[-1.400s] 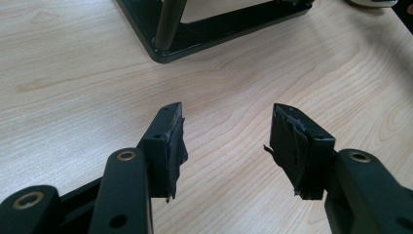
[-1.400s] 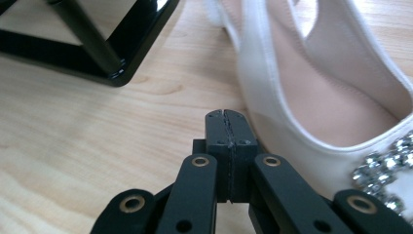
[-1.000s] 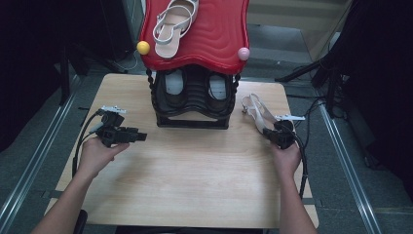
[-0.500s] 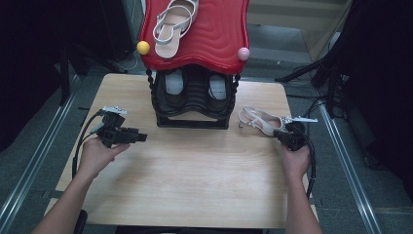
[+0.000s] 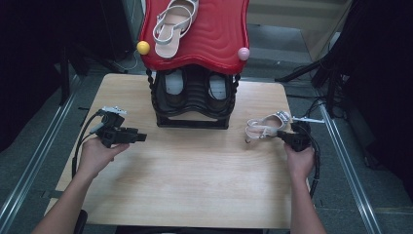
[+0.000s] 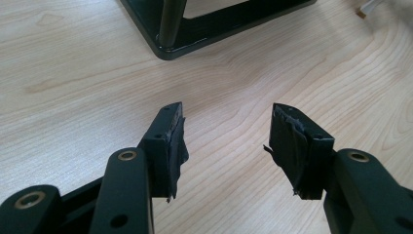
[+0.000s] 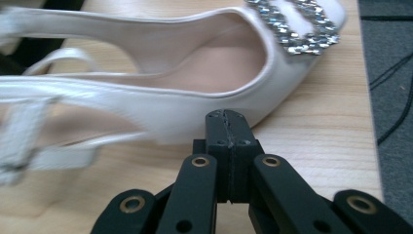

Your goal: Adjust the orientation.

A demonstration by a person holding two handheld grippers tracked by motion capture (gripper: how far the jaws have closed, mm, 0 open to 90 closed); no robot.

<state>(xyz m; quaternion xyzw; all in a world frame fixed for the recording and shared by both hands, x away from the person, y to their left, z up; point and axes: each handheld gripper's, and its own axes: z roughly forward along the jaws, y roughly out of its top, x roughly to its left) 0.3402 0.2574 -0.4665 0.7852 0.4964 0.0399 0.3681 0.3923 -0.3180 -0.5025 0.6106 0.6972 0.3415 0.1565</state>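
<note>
A white slingback shoe with a sparkly buckle lies on the wooden table, right of the black shoe rack. In the right gripper view the shoe spans the frame, buckle at upper right. My right gripper is shut, its joined tips against the shoe's side wall with nothing visible between them. My left gripper is open above bare wood left of the rack, holding nothing.
The rack has a red wavy top carrying a matching white sandal, with a yellow ball and a pink ball at its corners. A dark pair sits on the lower shelf. Cables lie off the table's right edge.
The white shoe has swung from pointing away to lying crosswise, and shifted left and nearer. My right gripper moved with it toward the front. The left gripper has stayed put.
</note>
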